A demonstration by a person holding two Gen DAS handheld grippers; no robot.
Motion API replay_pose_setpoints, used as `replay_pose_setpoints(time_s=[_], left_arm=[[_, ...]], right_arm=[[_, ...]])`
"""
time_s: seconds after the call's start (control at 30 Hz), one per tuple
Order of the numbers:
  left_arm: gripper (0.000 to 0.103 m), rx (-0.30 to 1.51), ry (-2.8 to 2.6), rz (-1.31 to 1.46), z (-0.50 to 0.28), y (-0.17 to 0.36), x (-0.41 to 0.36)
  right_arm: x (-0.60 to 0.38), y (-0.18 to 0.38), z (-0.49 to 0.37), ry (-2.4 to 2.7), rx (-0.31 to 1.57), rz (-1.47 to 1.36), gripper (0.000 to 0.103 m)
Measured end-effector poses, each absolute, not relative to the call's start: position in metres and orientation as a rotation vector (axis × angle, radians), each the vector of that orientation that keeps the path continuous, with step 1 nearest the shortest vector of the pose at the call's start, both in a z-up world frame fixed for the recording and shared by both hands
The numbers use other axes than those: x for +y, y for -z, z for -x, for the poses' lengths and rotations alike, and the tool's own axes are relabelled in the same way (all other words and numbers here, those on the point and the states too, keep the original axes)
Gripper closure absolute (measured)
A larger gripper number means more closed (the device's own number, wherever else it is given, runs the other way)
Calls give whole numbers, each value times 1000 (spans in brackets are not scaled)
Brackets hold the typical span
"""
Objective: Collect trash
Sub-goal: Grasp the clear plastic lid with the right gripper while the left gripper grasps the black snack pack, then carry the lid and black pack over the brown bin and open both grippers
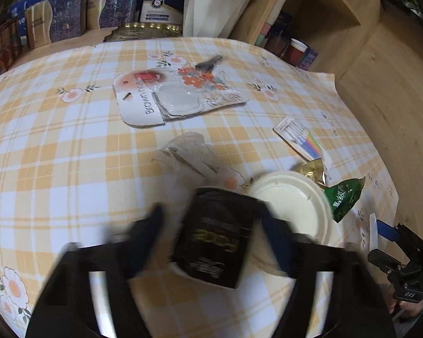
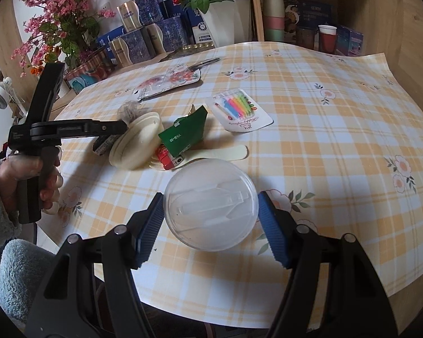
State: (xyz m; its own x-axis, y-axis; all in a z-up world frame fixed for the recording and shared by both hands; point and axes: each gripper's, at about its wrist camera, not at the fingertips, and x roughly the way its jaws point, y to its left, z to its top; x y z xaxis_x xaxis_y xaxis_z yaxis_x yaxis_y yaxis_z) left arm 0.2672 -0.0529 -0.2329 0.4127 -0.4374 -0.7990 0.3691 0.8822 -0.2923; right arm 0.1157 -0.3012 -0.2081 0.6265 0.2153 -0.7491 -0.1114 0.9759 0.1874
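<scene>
Right hand-held gripper fingers flank clear lid, apart.

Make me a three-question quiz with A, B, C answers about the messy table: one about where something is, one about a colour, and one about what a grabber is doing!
1. Where is the clear round lid?
A. Between the right gripper's fingers
B. On the shelf
C. Under the candle pack

2. What colour is the torn wrapper beside the paper plate?
A. Purple
B. Green
C. Orange

3. What is happening at the left gripper?
A. Its fingers are pressed flat together with nothing between them
B. It is lifting the paper plate
C. A black packet sits between its spread fingers

Answers: 1 A, the blue pads flank the lid on both sides. 2 B, its printed face is green. 3 C, the dark packet fills the gap, though blur hides any contact.
</scene>
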Motion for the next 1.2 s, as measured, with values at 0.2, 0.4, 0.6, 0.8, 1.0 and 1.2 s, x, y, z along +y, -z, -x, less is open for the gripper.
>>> replay_pose_setpoints(time_s=[0.2, 0.4, 0.6, 0.8, 1.0, 1.2], left_arm=[[71, 1025, 531, 47, -259, 224, -52], [72, 1000, 525, 73, -240, 207, -35], [72, 960, 550, 40, -202, 185, -28], [72, 946, 594, 8, -144, 177, -30], [72, 962, 651, 32, -74, 186, -36], [72, 1037, 728, -21, -18, 213, -55]], right_arm=[[-302, 205, -112, -190, 874, -152, 36], [-297, 195, -106, -199, 855, -174, 36], [-287, 182, -92, -219, 835, -168, 36], [-277, 173, -68, -241, 825, -166, 36], [-274, 167, -34, -245, 811, -158, 36], [-279, 171, -2, -237, 814, -162, 36]])
